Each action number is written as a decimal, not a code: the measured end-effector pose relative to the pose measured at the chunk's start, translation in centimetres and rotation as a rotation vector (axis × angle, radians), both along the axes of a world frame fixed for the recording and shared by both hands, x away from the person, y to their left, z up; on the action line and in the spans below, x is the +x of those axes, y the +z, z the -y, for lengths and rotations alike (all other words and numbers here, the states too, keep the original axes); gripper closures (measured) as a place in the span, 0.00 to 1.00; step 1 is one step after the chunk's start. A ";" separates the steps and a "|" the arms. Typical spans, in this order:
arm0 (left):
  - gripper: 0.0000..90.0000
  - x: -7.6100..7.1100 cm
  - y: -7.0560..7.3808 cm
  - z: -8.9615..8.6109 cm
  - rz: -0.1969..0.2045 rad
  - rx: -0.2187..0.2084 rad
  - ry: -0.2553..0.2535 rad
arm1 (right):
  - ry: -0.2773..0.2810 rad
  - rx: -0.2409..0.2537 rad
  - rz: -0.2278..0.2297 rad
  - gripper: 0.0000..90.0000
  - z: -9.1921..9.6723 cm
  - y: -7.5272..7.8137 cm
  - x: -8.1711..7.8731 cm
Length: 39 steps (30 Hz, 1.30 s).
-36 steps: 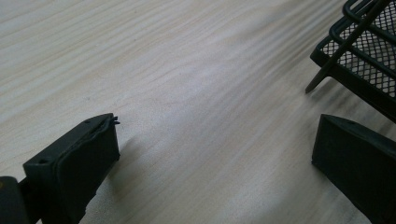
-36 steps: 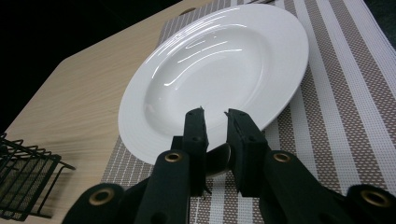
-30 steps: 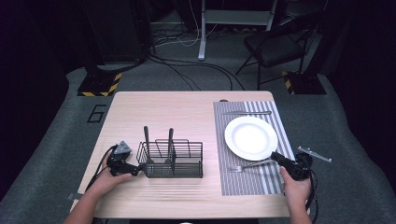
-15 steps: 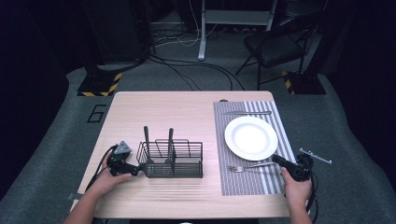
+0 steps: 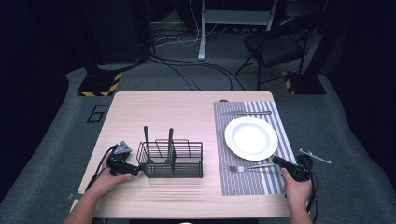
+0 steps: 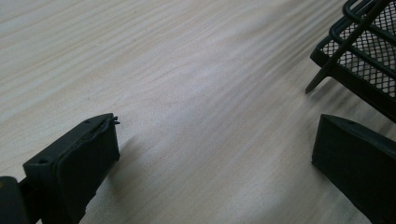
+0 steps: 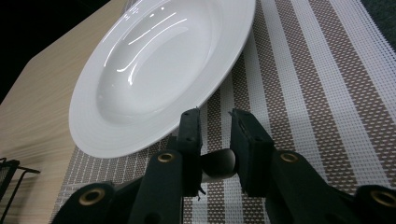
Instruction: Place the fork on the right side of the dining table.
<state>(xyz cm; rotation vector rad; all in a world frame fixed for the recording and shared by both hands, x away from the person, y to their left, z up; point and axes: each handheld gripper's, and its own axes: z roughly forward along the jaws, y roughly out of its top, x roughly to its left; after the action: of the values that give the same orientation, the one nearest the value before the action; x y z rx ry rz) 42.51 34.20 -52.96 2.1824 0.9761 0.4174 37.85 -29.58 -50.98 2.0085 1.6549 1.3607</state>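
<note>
My right tongs [image 7: 215,126], jaws just easing apart, cradle the fork [image 5: 252,166] handle below the plate [image 5: 251,137]; left tongs [image 6: 210,154] gape empty beside the caddy [image 5: 172,159], steadying nothing.

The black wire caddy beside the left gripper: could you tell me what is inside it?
Two dark utensil handles stand upright in the wire caddy; their working ends are hidden behind the mesh.

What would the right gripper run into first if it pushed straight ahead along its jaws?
Most likely the near rim of the white plate. The right gripper has the fork handle between its jaws, and the plate lies just beyond their tips, though depth is hard to judge.
</note>
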 end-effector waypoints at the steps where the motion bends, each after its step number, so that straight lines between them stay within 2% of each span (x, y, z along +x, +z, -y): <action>1: 0.00 0.0 0.0 0.0 0.001 0.002 -0.001 | -0.002 -0.002 -0.004 0.82 0.0 0.0 0.0; 9: 0.00 0.0 0.0 0.0 0.000 -0.006 0.005 | -0.031 -0.026 -0.031 0.80 0.3 -0.3 0.1; 15: 0.00 0.0 0.0 0.1 -0.001 -0.008 0.006 | -0.041 -0.044 -0.024 0.80 0.4 -0.2 0.1; 20: 0.00 0.0 0.0 0.0 0.002 -0.005 0.004 | -0.045 -0.053 0.000 0.77 0.2 0.4 -0.1; 24: 0.00 0.0 0.0 0.0 0.002 -0.004 0.004 | -0.021 -0.058 0.034 0.73 -0.2 1.0 -0.3; 29: 0.00 0.0 0.0 0.0 0.002 -0.004 0.004 | 0.014 -0.097 0.083 0.72 -1.5 2.3 -0.5; 39: 0.00 0.0 0.0 0.0 0.002 -0.005 0.004 | 0.122 -0.153 0.113 0.69 -4.2 3.3 -0.6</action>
<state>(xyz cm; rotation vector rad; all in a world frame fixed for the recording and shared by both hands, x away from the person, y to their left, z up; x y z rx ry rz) 42.49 34.16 -52.98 2.1758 0.9797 0.4187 37.25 -25.35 -47.65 1.7400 1.7960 1.3157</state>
